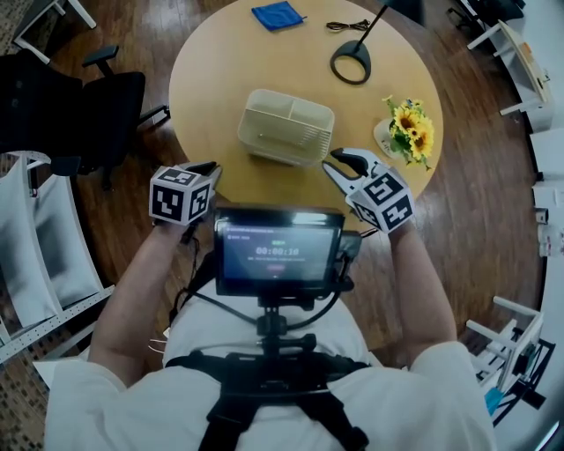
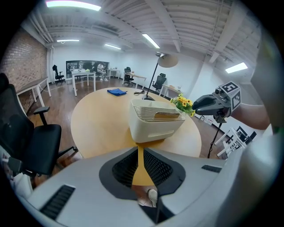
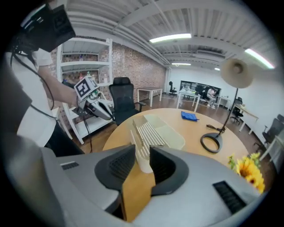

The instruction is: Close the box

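Two handheld grippers hover over the near edge of a round wooden table (image 1: 203,79), seen from a camera on the person's head looking steeply down. A cream plastic box (image 1: 286,126) sits on the table near that edge, between the two grippers and a little beyond them, its slatted top facing up.

Left gripper (image 1: 208,167): its jaws are pressed together at the tips with nothing between them, and they point toward the box from a short way off, clear of it.

Right gripper (image 1: 338,163): its jaws are spread apart, with the box's near right corner just in front of the gap (whether the pads touch it is unclear).

Farther back on the table lie a blue cloth (image 1: 277,15) and a black ring-shaped lamp base (image 1: 351,62). A bunch of sunflowers (image 1: 411,129) stands at the table's right side. A black office chair (image 1: 84,106) stands on the wood floor to the left.
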Available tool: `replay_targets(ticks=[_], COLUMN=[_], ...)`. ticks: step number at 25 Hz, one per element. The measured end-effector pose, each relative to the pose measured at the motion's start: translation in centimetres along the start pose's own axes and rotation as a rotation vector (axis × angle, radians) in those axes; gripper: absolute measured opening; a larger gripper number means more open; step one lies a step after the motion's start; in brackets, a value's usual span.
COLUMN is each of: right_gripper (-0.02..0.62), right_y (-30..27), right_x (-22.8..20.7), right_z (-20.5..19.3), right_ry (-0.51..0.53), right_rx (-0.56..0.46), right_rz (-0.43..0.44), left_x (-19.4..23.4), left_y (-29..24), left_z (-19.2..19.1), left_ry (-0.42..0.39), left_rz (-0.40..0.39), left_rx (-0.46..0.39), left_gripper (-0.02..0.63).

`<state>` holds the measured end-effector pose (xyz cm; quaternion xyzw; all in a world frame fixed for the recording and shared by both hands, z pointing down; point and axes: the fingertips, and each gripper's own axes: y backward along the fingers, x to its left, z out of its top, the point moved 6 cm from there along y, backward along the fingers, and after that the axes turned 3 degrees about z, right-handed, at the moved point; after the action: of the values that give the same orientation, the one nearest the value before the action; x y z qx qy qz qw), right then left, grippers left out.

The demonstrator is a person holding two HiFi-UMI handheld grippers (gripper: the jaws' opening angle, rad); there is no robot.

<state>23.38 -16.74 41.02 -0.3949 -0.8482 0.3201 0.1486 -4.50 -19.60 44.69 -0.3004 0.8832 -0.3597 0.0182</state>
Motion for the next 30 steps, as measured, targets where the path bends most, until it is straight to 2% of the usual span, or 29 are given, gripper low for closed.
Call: replay_targets(ticks=[4, 7, 12, 14, 17, 22, 25, 30], right_gripper=[0.109, 0.109, 0.114, 0.135, 0.135, 0.151, 0.156, 0.156], right_y=[3.2, 5.2, 8.0, 8.8, 9.8, 11.4, 10.6, 10.2], right_x=[0.5, 1.5, 4.5, 5.9, 7.5, 11.8, 15.8, 18.4], right_z=[-3.6, -6.4, -10.3, -11.2, -11.6, -10.8, -10.0, -9.7], right_ry=[-0.187, -0.326, -0.466, -0.491, -0.507, -0.51, -0.531, -0.544], right_rx=[-0.079, -0.124, -0.17, -0.169, -0.171, -0.178, -0.182, -0.169], right_rz=[-0.09, -0.119, -0.178, -0.209, -0.267, -0.386, -0.401, -0.44], left_x=[-1.5, -2.7, -5.0, -5.7, -6.0, -5.5, -4.3, -3.2], left_y=[1.0, 1.8, 3.4, 4.2, 5.1, 8.7, 12.4, 13.7], left_z=[-0.8, -1.4, -1.9, -2.3, -2.5, -5.0, -7.3, -10.2], left_ry=[-0.002, -0.008, -0.027, -0.047, -0.072, -0.097, -0.097, -0.094], left_rz=[0.023, 0.044, 0.045, 0.033, 0.016, -0.038, -0.043, -0.041], left_rx=[0.01, 0.026, 0.031, 0.032, 0.014, -0.081, -0.072, -0.047], left_gripper=[0.038, 0.038, 0.038, 0.038, 0.038, 0.038, 0.038, 0.038])
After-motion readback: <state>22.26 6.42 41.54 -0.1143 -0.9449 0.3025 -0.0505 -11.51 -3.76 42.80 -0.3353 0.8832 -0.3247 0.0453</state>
